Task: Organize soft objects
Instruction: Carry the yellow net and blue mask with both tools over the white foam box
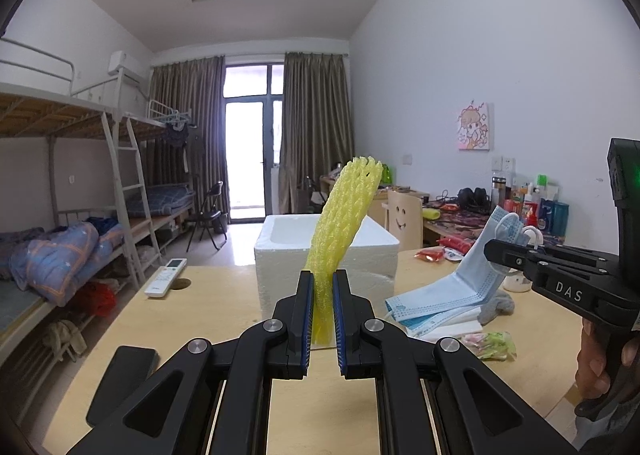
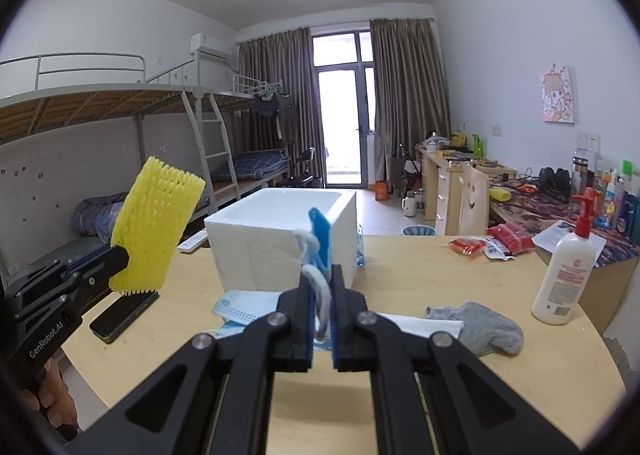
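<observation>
Carry step: my left gripper (image 1: pixel 323 307) clamps the net (image 1: pixel 344 223), right gripper (image 2: pixel 322 295) clamps a mask (image 2: pixel 320 239); next, over the box (image 2: pixel 280 239), release.

Foam net (image 1: pixel 340 223) — matt wood table (image 1: pixel 208 319).

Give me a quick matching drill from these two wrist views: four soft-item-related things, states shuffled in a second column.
Things:
1. yellow foam net
2. blue face mask
3. grey sock
4. white foam box

States:
A. lying loose on the table
B. clamped in the right gripper
C. standing open at the table's far edge
D. clamped in the left gripper

Pairs: 1-D, 2-B, 3-A, 4-C
</observation>
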`<action>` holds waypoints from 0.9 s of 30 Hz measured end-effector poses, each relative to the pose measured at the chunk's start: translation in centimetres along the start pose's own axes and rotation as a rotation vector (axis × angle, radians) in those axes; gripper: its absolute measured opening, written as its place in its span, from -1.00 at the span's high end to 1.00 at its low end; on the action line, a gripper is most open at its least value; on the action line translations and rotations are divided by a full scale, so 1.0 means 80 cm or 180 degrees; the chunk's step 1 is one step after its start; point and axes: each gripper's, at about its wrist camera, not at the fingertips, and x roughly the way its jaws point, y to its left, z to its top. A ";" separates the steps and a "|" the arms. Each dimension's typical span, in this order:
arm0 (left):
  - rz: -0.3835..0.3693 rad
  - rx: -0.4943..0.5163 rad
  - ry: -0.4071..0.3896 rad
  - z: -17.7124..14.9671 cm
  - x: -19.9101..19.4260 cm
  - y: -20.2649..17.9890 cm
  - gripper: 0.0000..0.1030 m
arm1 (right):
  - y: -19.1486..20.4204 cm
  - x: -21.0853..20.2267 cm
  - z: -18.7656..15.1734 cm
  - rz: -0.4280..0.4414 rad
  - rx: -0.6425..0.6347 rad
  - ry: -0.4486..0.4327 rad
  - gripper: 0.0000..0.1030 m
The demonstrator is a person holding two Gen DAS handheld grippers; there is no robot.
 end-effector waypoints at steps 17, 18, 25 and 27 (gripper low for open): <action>0.0042 -0.0074 -0.0086 0.063 0.014 0.031 0.80 | 0.011 0.009 0.069 0.0093 -0.0092 -0.0187 0.84; 0.0040 -0.0078 -0.0097 0.066 0.014 0.033 0.80 | 0.013 0.010 0.072 0.0099 -0.0105 -0.0196 0.84; -0.0003 -0.0075 -0.0086 0.071 0.023 0.040 0.80 | 0.017 0.021 0.076 0.0108 -0.0152 -0.0179 0.84; -0.0020 -0.0076 -0.0064 0.072 0.028 0.041 0.80 | 0.016 0.027 0.079 0.0097 -0.0152 -0.0157 0.84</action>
